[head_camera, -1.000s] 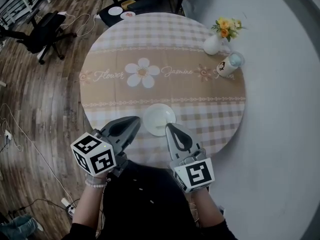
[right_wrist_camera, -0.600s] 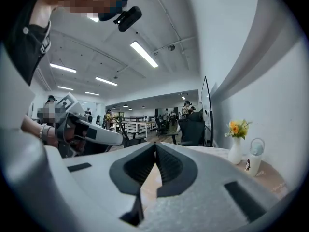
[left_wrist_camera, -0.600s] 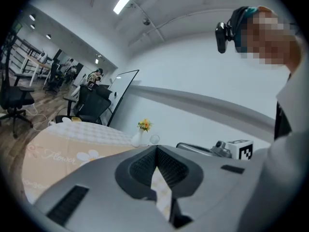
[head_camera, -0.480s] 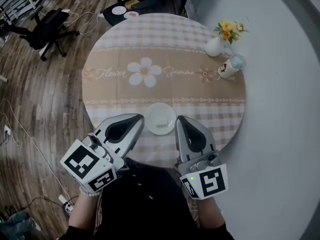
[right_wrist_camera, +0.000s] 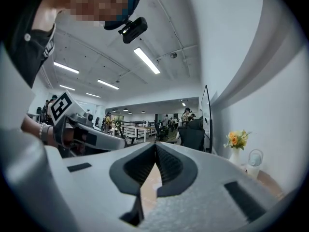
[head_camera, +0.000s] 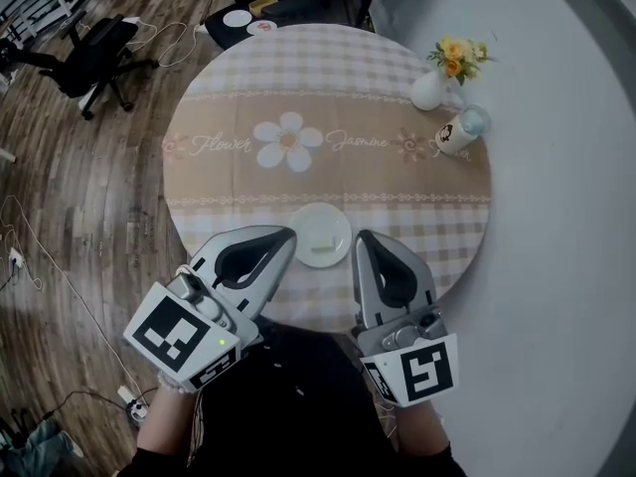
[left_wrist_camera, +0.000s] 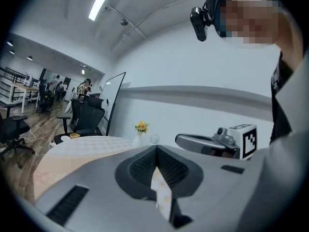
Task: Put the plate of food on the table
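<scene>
A white plate (head_camera: 321, 234) with a small pale bit on it rests on the round table (head_camera: 328, 157) near its front edge. My left gripper (head_camera: 288, 235) is just left of the plate, its jaws shut on nothing. On the plate's other side my right gripper (head_camera: 363, 237) is also shut and empty. Neither touches the plate. In the left gripper view the closed left gripper (left_wrist_camera: 157, 148) points over the table, with the right gripper (left_wrist_camera: 207, 144) beside it. The right gripper view shows the right gripper (right_wrist_camera: 155, 145) with its jaws meeting.
A white vase of yellow flowers (head_camera: 432, 82) and a lidded cup (head_camera: 459, 130) stand at the table's far right. Two small plates (head_camera: 237, 18) sit on a dark seat beyond the table. An office chair (head_camera: 89, 58) and cables are on the wooden floor at left. A grey wall runs along the right.
My right gripper has moved right, off the plate's edge, and drawn back a little. The left gripper has turned and drawn back slightly. The plate stays where it was.
</scene>
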Motion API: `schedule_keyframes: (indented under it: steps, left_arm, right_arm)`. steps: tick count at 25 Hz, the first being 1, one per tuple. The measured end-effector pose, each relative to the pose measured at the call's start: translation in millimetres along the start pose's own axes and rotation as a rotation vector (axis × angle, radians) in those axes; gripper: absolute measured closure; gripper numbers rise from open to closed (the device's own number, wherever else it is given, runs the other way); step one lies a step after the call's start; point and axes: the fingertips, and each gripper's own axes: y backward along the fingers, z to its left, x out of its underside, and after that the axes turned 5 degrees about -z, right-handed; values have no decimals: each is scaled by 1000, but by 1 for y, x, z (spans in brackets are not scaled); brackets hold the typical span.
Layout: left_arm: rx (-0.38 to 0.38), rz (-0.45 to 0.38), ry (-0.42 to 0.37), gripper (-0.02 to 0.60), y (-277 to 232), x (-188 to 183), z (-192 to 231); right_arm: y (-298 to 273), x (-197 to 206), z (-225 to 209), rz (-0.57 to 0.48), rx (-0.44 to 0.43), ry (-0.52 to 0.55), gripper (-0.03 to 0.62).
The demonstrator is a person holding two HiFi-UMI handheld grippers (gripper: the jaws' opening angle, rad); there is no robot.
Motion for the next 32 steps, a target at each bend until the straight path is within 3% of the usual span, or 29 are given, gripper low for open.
schedule_keyframes:
  steps: [32]
  left_arm:
    - [17, 5, -6, 581, -6, 2, -7]
  right_arm:
    - [2, 7, 1, 38, -3, 30, 594]
